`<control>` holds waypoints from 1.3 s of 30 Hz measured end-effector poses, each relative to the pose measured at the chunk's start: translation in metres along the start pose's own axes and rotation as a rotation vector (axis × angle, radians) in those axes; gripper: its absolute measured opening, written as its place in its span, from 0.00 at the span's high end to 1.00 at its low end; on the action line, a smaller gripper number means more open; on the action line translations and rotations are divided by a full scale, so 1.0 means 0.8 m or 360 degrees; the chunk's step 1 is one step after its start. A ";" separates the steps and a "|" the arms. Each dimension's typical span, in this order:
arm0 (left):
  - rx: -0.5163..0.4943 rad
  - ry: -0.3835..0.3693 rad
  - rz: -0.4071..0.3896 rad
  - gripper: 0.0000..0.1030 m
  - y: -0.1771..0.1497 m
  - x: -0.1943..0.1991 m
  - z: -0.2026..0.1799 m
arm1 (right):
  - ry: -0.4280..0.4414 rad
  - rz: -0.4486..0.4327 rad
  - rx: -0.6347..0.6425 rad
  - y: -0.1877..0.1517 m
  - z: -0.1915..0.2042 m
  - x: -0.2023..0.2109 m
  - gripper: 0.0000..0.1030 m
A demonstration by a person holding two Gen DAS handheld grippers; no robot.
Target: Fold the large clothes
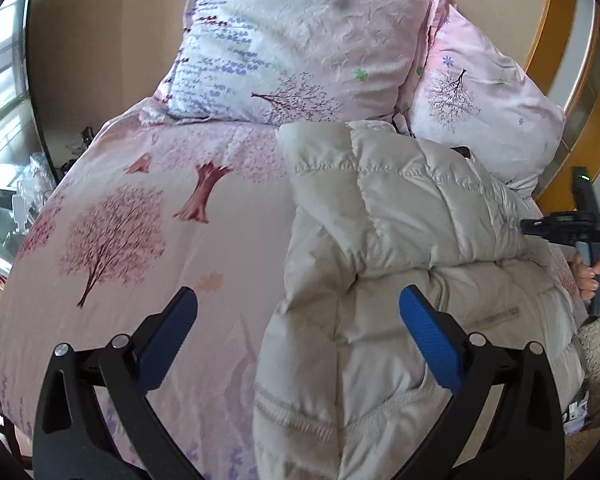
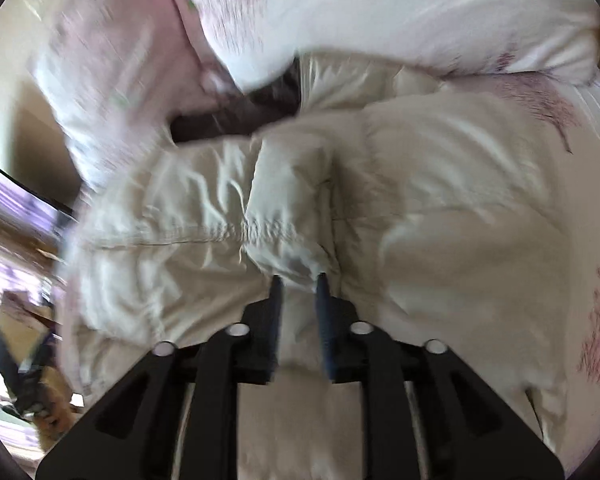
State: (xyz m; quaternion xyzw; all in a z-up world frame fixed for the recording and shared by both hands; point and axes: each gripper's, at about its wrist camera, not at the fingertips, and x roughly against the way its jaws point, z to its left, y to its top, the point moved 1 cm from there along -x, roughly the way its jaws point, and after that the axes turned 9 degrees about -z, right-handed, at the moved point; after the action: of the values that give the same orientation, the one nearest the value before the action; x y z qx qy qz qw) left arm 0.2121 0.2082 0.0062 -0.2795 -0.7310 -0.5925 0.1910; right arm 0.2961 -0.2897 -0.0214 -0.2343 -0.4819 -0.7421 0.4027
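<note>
Pitched steeply down over the bed: left gripper (image 1: 298, 300) low in its own frame, jaws spread wide, nothing pressed between the blue pads (image 1: 430, 340), right pad riding above the jacket, left pad over bare quilt. Seen at the right edge of the left wrist view: right gripper (image 1: 568, 226), gripped by a hand (image 1: 592, 274). In the blurred right wrist view, right gripper (image 2: 299, 280) tilted down, jaws narrow, a ridge of jacket cloth lying between the tips; pressing or merely straddling, cannot tell.

Filling the middle and lower right of the left view: cream quilted jacket (image 1: 380, 240), folded over itself, lying on a pink tree-print quilt (image 1: 140, 240). Behind it, 2 matching pillows (image 1: 300, 40) propped against a tan wall (image 1: 112, 20). A dark item (image 2: 236, 120) wedged between pillow and jacket.

Window (image 1: 0, 88) at far left, wooden frame (image 1: 556, 28) at upper right. Open quilt left of the jacket; jacket's right edge near the bed's side
</note>
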 end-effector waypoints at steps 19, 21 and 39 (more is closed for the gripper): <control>0.0260 -0.0340 0.0142 0.03 -0.099 0.059 0.051 | 0.0145 -0.0278 -0.0546 -0.199 -0.213 0.200 0.24; 0.0288 -0.0382 0.0157 0.04 -0.106 0.062 0.050 | 0.0160 -0.0259 -0.0636 -0.215 -0.230 0.203 0.24; 0.0563 -0.0623 0.0365 0.30 -0.155 0.062 0.032 | 0.0521 -0.0077 -0.0753 -0.257 -0.241 0.180 0.31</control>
State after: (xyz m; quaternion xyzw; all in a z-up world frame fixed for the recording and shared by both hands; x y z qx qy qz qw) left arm 0.0962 0.2248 -0.0631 -0.4318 -0.8096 -0.3651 0.1577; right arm 0.0532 -0.4736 -0.1059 -0.1872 -0.2295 -0.8712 0.3915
